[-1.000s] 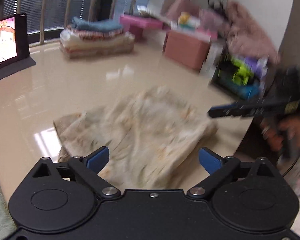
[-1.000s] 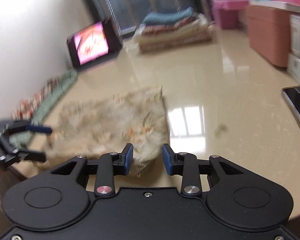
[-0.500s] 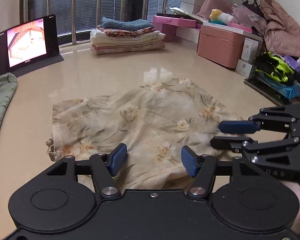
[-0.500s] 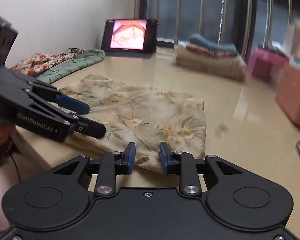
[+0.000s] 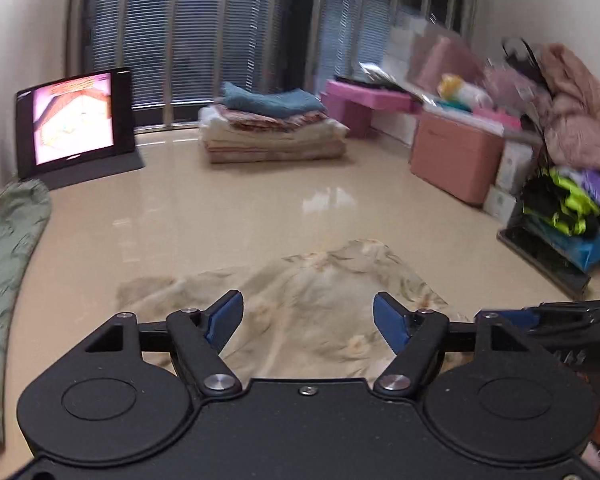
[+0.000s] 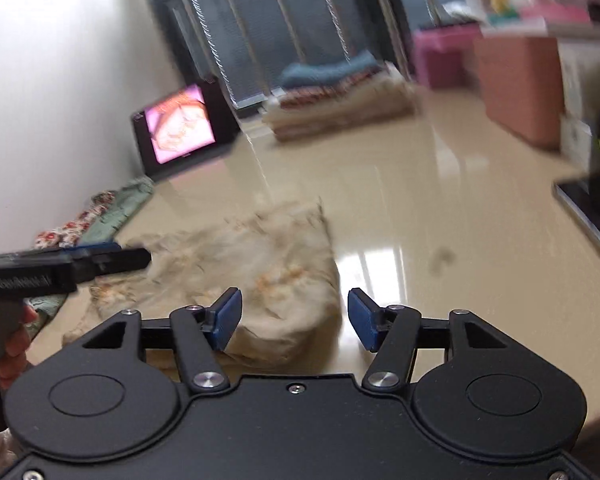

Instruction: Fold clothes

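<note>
A beige floral cloth (image 5: 320,300) lies bunched on the glossy beige table (image 5: 220,216), its near edge rounded over. My left gripper (image 5: 308,316) hovers over the cloth's near side. Its jaws are opening, the blue pads stand wide apart, and neither presses on the fabric. In the right wrist view the same cloth (image 6: 268,260) sits just ahead of my right gripper (image 6: 295,314). Those jaws are also opening, clear of the cloth. The left gripper (image 6: 100,258) reaches in from the left there, held by a hand. The right gripper (image 5: 540,320) shows at the right edge of the left wrist view.
A lit tablet (image 5: 76,120) stands at the back left beside a stack of folded textiles (image 5: 272,128). Green cloth (image 5: 8,260) lies along the left edge. Pink boxes (image 5: 452,156) and piled clothes (image 5: 560,204) crowd the right. A dark flat device (image 6: 588,212) lies at the table's right edge.
Both grippers' jaws have spread wider than half a second ago, the right far more. The cloth, spread flat before, now looks humped and drawn together. Both views have swung.
</note>
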Motion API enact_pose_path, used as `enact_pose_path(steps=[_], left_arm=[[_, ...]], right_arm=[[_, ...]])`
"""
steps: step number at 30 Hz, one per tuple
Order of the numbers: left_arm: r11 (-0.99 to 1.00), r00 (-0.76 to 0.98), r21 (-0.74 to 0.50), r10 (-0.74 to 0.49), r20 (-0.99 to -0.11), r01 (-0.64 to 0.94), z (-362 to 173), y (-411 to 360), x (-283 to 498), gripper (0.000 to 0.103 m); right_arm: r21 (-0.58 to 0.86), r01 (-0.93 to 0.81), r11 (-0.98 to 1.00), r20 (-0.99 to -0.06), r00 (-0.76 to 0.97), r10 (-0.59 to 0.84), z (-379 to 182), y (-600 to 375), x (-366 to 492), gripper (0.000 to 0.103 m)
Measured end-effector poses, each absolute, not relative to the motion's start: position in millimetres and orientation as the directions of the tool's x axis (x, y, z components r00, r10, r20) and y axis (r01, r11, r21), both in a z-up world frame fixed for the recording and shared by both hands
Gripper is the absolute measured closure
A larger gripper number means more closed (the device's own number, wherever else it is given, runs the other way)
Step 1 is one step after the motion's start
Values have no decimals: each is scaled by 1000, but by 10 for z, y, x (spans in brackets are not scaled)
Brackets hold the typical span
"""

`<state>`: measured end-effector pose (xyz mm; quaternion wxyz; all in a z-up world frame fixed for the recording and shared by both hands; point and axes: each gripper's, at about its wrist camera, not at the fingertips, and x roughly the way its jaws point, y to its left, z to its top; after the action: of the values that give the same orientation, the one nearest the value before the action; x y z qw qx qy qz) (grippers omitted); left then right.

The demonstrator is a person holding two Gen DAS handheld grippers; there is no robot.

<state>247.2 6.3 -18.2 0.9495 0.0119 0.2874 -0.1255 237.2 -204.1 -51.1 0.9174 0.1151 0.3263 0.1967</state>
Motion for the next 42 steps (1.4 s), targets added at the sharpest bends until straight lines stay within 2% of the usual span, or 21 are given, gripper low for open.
enact_pose_path(steps=[2,3,4,6,8,9,10,12,14,18,21,23,25,27,30,35,39,41,42], left_arm=[[968,780,25,-188,-597,252,-271,-103,2599,33],[966,764,63,-159,-625,253,-333,-183,2668,39],[964,741,70,-148,-655,255,-406,-226,2725,50],[964,725,50,-162,-670,261,-490,-236,2745,54],[965,715,37,-168,-679,261,-535,-237,2752,54],[967,713,24,-170,-680,254,-538,-228,2755,55],[968,713,15,-174,-680,250,-544,-217,2756,55],[968,708,13,-174,-685,251,-536,-208,2748,54],[968,697,3,-178,-695,249,-516,-190,2765,54],[971,658,-50,-196,-727,234,-420,-118,2866,54],[970,647,-122,-232,-726,211,-253,-29,2922,52],[963,651,-177,-267,-711,202,-77,13,2944,45],[956,640,-206,-293,-711,208,91,-28,2998,28],[951,615,-214,-308,-726,225,222,-143,3076,28],[946,561,-137,-287,-776,294,297,-499,3220,28],[938,478,61,-117,-871,341,103,-1112,3518,28],[904,431,216,39,-901,369,-123,-1425,3712,27],[865,420,326,153,-895,380,-255,-1542,3777,31],[839,424,377,200,-884,391,-310,-1583,3769,42]], right_arm=[[334,-272,902,-579,696,424,-549,-1969,2380,41],[317,-263,911,-586,701,406,-545,-1914,2360,41],[304,-254,918,-592,704,392,-538,-1861,2341,41],[310,-239,920,-593,708,384,-542,-1800,2304,42],[316,-230,921,-588,714,380,-561,-1763,2271,54],[323,-224,920,-587,715,380,-574,-1755,2265,69],[339,-216,916,-585,714,385,-583,-1764,2276,76],[401,-204,893,-580,698,420,-608,-1813,2322,88],[450,-194,872,-568,691,447,-633,-1867,2361,95],[373,-267,888,-542,714,443,-576,-1786,2323,99],[229,-350,908,-524,742,419,-484,-1620,2236,99],[112,-405,908,-511,760,402,-432,-1491,2168,99],[7,-445,895,-497,775,390,-405,-1380,2114,99],[-74,-470,880,-486,787,380,-401,-1292,2087,99],[-126,-482,867,-470,799,375,-407,-1223,2066,99],[-218,-488,845,-448,819,358,-442,-1111,1989,99],[-285,-501,817,-426,830,360,-462,-1016,1941,99],[-299,-505,810,-423,831,362,-481,-988,1933,99],[-302,-505,808,-419,832,363,-483,-982,1929,99]])
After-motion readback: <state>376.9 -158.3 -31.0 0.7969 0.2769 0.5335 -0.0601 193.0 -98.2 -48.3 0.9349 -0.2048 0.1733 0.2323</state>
